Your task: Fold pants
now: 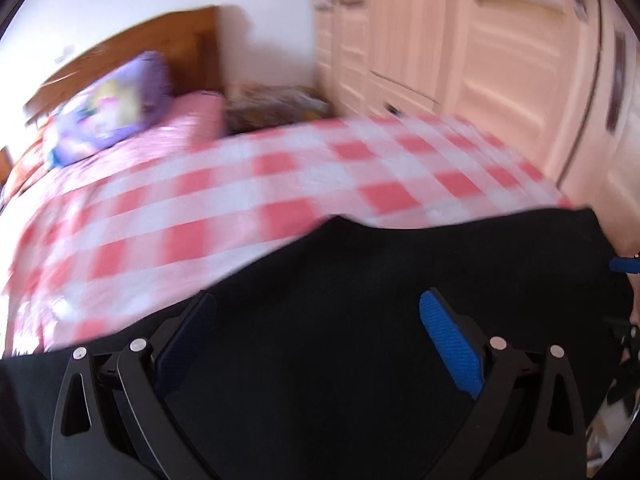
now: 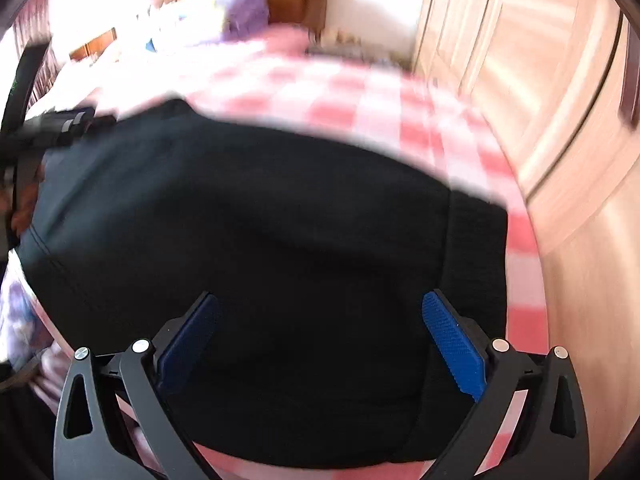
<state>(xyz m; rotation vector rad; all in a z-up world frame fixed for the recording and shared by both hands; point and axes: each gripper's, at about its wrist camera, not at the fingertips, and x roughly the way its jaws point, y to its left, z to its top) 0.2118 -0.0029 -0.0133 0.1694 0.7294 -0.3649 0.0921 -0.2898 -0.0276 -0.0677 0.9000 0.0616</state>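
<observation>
The black pants lie on a bed with a red-and-white checked cover. In the left wrist view my left gripper is open just above the dark cloth, its blue pads spread wide with nothing between them. In the right wrist view the pants fill the middle, with a ribbed band at their right edge. My right gripper is open over them, empty. The other gripper shows at the left edge. Both views are motion-blurred.
A purple pillow and a pink one lie at the wooden headboard. A cluttered bedside table stands by the wall. Light wooden wardrobe doors run along the bed's right side, close to its edge.
</observation>
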